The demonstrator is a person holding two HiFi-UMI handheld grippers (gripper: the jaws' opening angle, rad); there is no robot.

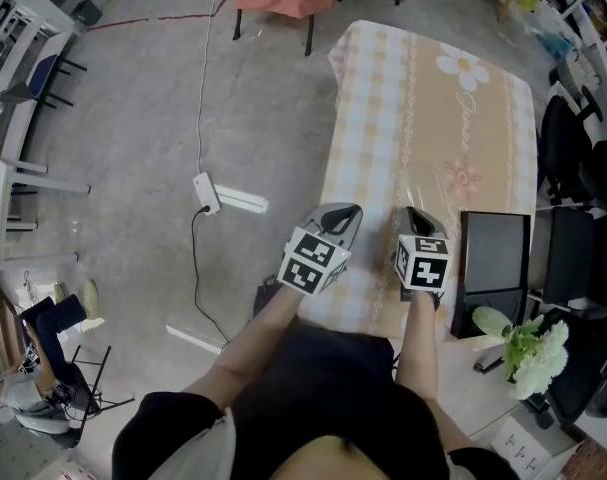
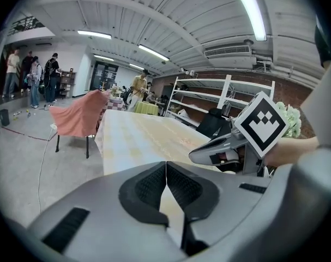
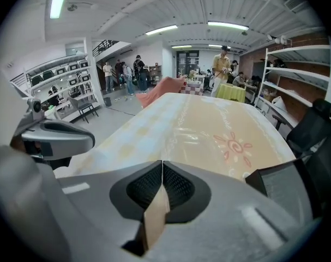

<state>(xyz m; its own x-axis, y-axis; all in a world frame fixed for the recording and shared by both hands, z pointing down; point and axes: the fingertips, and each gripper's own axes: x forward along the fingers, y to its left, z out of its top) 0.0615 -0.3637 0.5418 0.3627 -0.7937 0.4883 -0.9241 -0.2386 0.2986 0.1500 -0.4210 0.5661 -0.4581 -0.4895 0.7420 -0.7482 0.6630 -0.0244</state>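
The cloth covers the table, and both our grippers hover over its near end. The left gripper and the right gripper are each clenched on nothing. We judge that a swing rightward could knock the screen or the flowers, and low tips could snag the cloth. The script printed on the cloth is too small to read

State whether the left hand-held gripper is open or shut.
Shut: left hand-held gripper pads touch at the tips, nothing between them.
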